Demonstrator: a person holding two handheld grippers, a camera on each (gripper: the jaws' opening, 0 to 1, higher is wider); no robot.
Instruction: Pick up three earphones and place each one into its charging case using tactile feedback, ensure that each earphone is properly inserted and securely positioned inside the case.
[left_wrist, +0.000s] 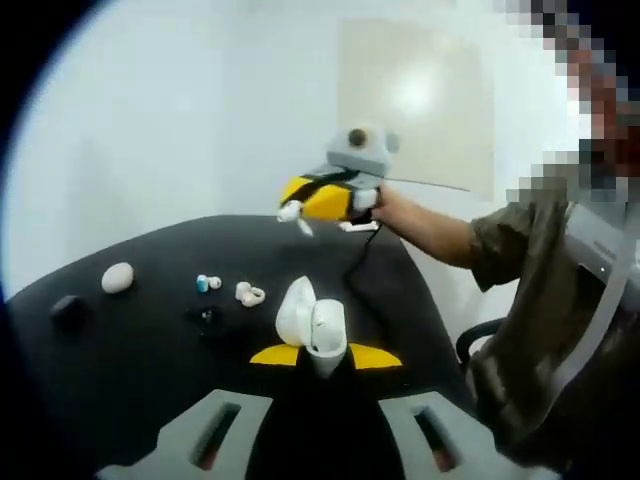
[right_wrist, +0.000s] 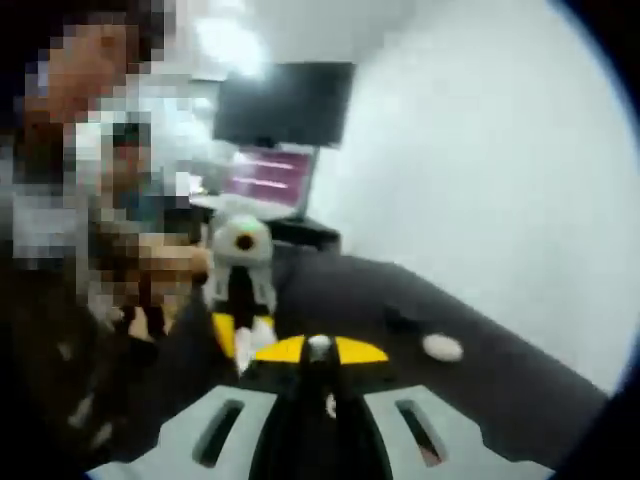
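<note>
White charging case (left_wrist: 312, 328), lid flipped open, pinched upright in left gripper (left_wrist: 325, 357); right gripper (right_wrist: 319, 349) clamps small white earphone (right_wrist: 319, 346).

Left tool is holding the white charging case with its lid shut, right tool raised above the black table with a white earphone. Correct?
Not quite: the charging case is open, with its lid flipped up, as the left gripper view shows. The rest holds: the left tool grips it, and the right tool is raised over the black table with a white earphone.
</note>
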